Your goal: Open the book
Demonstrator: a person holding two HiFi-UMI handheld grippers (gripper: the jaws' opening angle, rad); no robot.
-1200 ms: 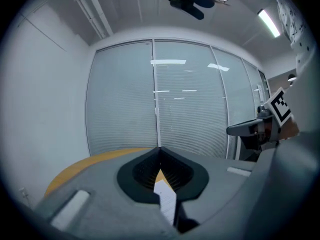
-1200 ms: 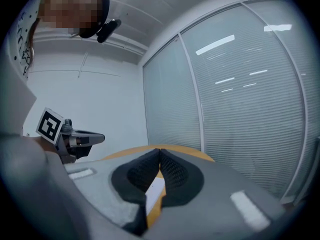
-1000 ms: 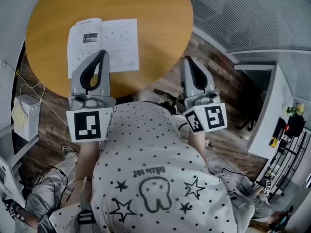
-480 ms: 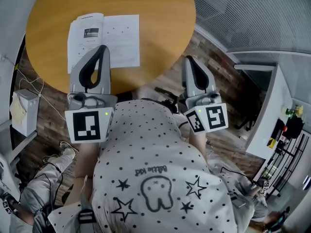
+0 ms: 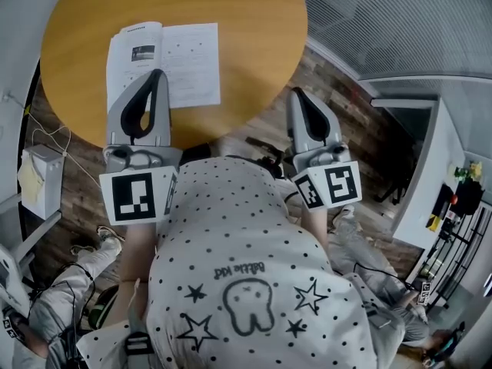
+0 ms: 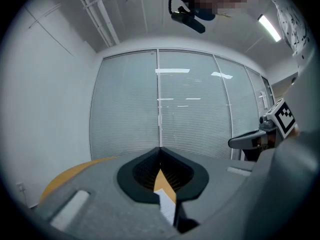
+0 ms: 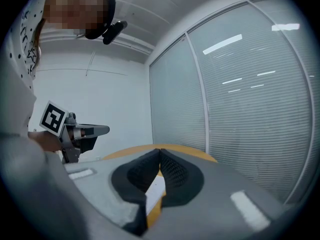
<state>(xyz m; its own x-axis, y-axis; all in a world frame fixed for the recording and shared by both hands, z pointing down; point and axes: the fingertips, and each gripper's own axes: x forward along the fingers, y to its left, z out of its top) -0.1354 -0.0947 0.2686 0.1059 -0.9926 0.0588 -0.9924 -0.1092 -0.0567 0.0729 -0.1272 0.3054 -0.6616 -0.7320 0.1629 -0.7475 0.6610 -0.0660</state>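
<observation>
Already the book (image 5: 164, 64) lies open on the round yellow table (image 5: 238, 21). The left gripper (image 5: 157, 74) and the right gripper (image 5: 296, 93) keep jaws closed, empty. Below is plank floor (image 5: 342, 91); blinds (image 6: 190, 109) cover the glass walls.

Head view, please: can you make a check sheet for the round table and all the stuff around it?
Surface: round orange wooden table, smooth top.
Job's things: white paper book already lies open, pages up, on the table's left part.
Clutter: nothing seen on the table.
Grippers: left gripper has its jaws shut and empty, over the book's near edge; right gripper has its jaws shut and empty, beside the table's edge.
Cables: thin white cable on the floor at the left.
Surroundings: brown wood-plank floor, white box at the left, grey window blinds.
</observation>
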